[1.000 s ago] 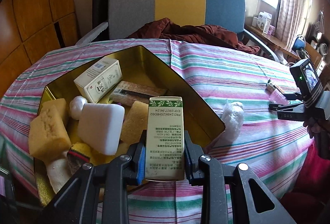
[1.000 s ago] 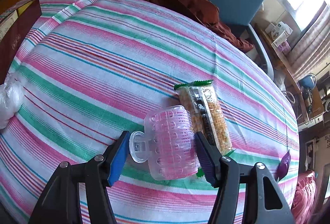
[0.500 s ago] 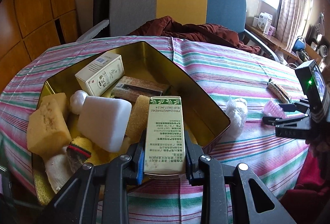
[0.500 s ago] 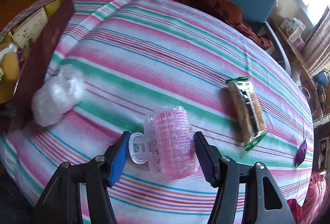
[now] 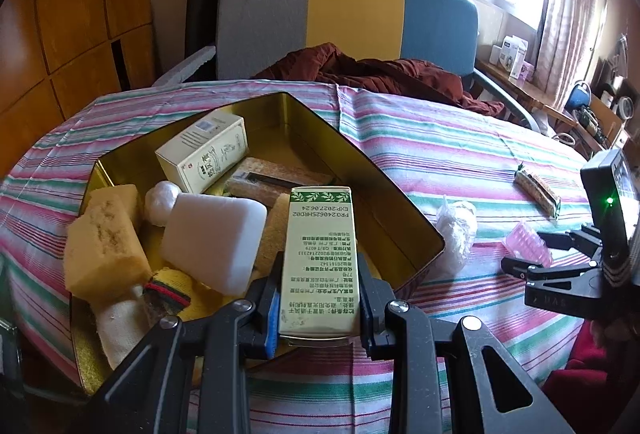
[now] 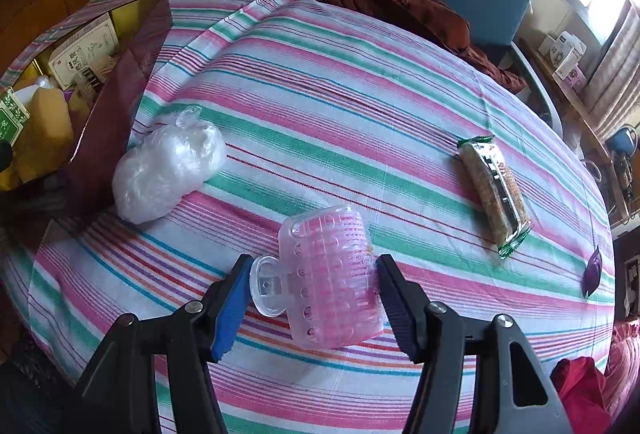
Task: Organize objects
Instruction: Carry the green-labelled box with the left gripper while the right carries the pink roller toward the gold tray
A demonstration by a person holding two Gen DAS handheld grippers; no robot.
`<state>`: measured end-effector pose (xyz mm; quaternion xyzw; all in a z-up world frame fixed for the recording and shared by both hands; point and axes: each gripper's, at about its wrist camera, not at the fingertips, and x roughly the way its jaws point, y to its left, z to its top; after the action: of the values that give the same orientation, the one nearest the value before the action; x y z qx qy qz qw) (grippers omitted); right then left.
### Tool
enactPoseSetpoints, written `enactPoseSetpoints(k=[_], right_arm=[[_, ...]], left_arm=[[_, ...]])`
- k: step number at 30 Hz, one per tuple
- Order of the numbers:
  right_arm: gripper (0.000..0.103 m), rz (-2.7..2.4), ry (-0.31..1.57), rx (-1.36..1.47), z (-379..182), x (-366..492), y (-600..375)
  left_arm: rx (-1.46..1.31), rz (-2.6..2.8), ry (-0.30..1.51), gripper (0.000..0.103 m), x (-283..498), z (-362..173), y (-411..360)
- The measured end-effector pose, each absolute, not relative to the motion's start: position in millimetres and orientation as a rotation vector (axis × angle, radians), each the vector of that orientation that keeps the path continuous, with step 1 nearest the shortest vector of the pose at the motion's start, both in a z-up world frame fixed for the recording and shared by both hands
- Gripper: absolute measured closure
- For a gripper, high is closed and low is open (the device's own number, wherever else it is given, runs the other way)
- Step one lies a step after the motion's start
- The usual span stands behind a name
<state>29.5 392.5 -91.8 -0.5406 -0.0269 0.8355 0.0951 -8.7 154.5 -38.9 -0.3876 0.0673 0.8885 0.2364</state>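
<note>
Both grippers clamped on items over the striped table.

At lower centre of the left wrist view, the green-topped carton sits pinched in the left gripper above the gold tin. The right gripper grips a pink hair roller at lower centre; a plastic bag bundle lies left, a snack bar right.

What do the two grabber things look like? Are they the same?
Yes, alike. The left gripper and right gripper each have two chunky black plastic fingers with silver screws. One pad is blue, the other black and ridged. The left view shows the right one carrying a small black box with a green light.
</note>
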Motion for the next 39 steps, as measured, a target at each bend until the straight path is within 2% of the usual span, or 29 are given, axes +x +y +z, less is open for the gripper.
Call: enactPoseSetpoints(k=[13,19,26,39], right_arm=[[0.041,2.524,0.167,-1.576,-83,52,380],[0.041,2.585,0.222,-1.531,-68,65,366],[0.041,2.718,0.190,-1.474,-39,61,340],[0.041,2.875,0.113,-1.463,-19,29,292]], left_arm=[[-1.055,2.472,0.174,0.073,-8,-36,137],[-1.054,2.488,0.167,0.073,-8,-34,129],[-1.061,2.508,0.148,0.073,-7,-29,114],[-1.069,2.597,0.054,0.073,-10,-12,56]])
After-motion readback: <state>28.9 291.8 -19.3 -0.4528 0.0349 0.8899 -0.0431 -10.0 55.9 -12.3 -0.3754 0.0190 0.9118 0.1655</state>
